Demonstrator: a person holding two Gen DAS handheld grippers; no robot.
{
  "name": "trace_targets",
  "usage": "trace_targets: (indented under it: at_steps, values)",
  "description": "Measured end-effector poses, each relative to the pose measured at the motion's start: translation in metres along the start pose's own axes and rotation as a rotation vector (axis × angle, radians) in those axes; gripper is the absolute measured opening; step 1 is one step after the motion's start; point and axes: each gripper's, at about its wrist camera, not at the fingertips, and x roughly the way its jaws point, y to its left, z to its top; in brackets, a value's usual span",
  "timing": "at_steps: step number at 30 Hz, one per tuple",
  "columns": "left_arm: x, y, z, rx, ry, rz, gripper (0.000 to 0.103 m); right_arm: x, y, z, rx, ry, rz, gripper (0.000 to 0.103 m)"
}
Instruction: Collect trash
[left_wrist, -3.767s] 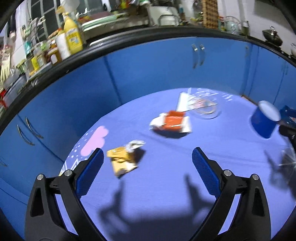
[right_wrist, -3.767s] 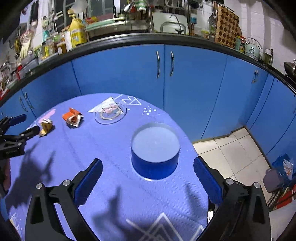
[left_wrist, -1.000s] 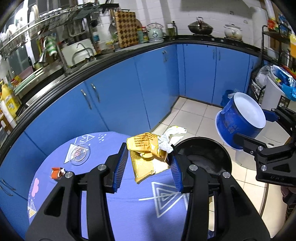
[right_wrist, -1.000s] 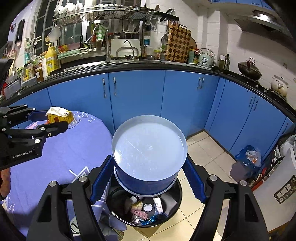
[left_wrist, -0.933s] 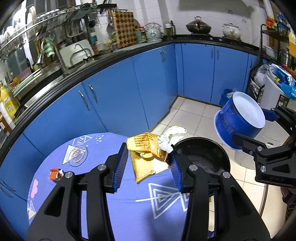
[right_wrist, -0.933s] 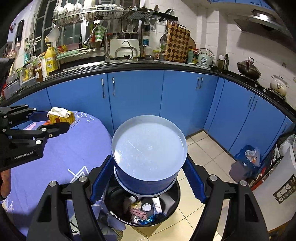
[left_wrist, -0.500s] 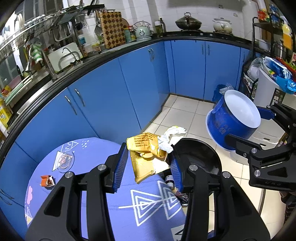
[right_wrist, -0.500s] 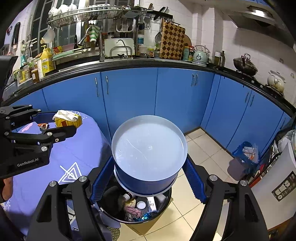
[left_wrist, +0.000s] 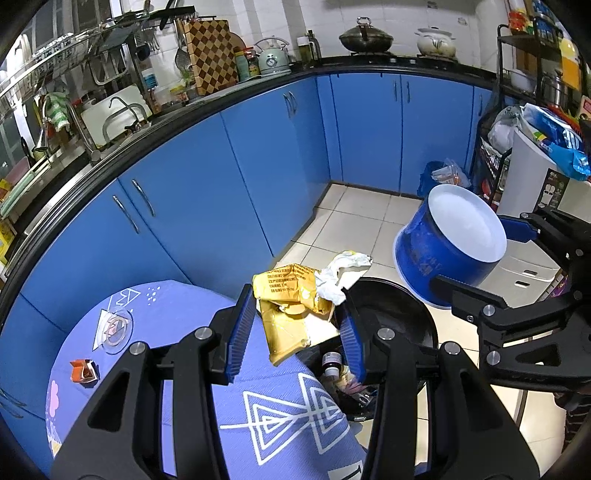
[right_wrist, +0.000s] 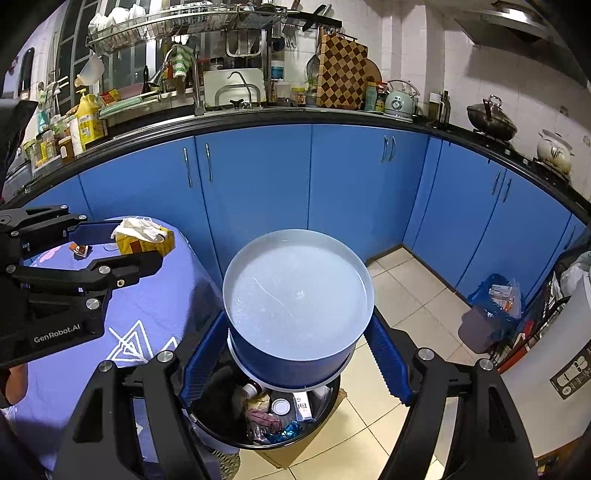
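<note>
The left gripper (left_wrist: 297, 326) is clenched on a crumpled yellow paper wrapper with a white tissue wad (left_wrist: 295, 301), held over the near right edge of the round table under a lilac patterned cloth (left_wrist: 177, 317), just left of the black round trash bin (right_wrist: 258, 435); the right gripper (right_wrist: 295, 354) grasps a blue cylindrical tub with a pale flat face (right_wrist: 297, 291) directly above that bin, which holds mixed litter; a small orange carton (left_wrist: 83, 371) and a clear glass dish (left_wrist: 115, 328) lie on the table's far left.
</note>
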Motion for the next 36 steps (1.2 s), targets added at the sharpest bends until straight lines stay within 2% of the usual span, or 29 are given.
trace_targets:
  at_steps: [26,29,36]
  values:
    - [0.015,0.004,0.001,-0.018,0.015,-0.005,0.045,0.018,-0.001,0.012,0.015,-0.006,0.025,0.074]
    - [0.015,0.004,0.001,-0.019,0.016,-0.004,0.045,0.022,0.002,0.011,0.0,0.002,0.018,0.091]
    - [0.016,0.004,0.001,-0.015,0.012,-0.007,0.045,0.016,-0.006,0.007,0.017,-0.01,-0.004,0.092]
